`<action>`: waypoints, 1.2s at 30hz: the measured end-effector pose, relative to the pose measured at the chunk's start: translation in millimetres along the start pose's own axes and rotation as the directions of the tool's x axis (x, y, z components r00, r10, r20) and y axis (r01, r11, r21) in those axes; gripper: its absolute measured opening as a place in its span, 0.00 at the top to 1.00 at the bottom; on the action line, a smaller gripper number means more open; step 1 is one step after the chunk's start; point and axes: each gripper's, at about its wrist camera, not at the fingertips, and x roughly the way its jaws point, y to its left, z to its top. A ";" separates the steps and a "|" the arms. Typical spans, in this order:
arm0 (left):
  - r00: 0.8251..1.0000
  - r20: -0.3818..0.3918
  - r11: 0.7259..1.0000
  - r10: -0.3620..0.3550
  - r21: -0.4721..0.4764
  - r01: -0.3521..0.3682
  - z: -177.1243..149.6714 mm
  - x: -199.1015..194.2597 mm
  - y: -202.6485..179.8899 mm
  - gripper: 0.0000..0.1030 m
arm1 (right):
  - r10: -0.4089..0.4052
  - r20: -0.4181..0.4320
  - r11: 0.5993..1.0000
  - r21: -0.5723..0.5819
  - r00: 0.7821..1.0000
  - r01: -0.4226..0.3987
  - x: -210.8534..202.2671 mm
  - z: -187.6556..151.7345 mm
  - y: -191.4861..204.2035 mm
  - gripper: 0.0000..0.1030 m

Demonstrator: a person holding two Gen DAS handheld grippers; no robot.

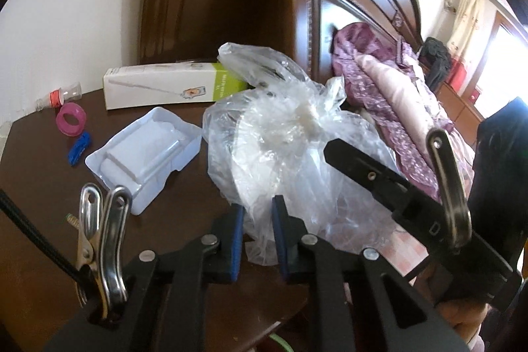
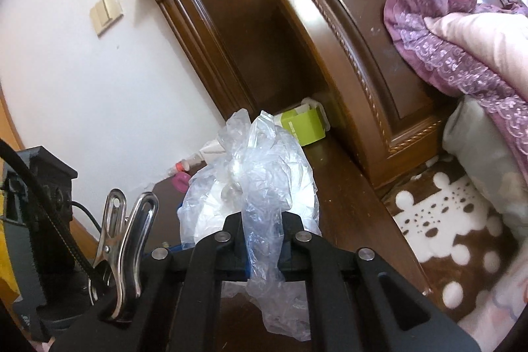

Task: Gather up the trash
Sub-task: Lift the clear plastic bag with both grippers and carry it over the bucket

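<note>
A crumpled clear plastic bag (image 1: 287, 147) with something white inside stands on the dark wooden table (image 1: 39, 187). My left gripper (image 1: 259, 236) has its blue pads pressed on the bag's lower edge. One black finger (image 1: 363, 170) of the right gripper reaches in from the right and meets the bag's upper part. In the right wrist view, my right gripper (image 2: 262, 240) is shut on a twisted strip of the bag (image 2: 257, 174), which hangs below the jaws. A white plastic tray (image 1: 145, 154) lies left of the bag.
A white and green box (image 1: 171, 84) lies behind the tray. A small red-capped bottle (image 1: 62, 94), a pink ring (image 1: 71, 119), a blue clip (image 1: 79, 147) and a screw (image 1: 71, 218) sit at the left. A carved headboard (image 2: 379, 61) and a purple quilt (image 1: 396, 94) are on the right.
</note>
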 end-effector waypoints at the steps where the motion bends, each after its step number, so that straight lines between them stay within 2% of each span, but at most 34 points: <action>1: 1.000 0.001 1.000 0.000 0.007 0.000 -1.8 -3.9 -1.9 0.84 | 0.000 0.004 1.000 0.004 1.000 0.000 -4.6 -1.4 1.2 0.91; 4: 1.000 0.002 1.000 0.009 0.025 -0.009 -8.7 -14.3 -8.4 0.84 | 0.003 0.011 1.000 0.017 1.000 -0.003 -15.7 -6.9 4.1 0.91; 22: 0.999 -0.010 0.994 -0.041 0.099 0.042 -71.7 -89.6 -30.5 0.84 | 0.015 0.044 0.997 0.073 0.999 -0.018 -95.9 -56.4 36.0 0.91; 36: 0.994 -0.088 0.992 -0.058 0.108 0.067 -146.6 -111.6 -21.5 0.84 | 0.007 0.009 0.993 0.118 1.000 -0.008 -129.8 -132.3 53.6 0.91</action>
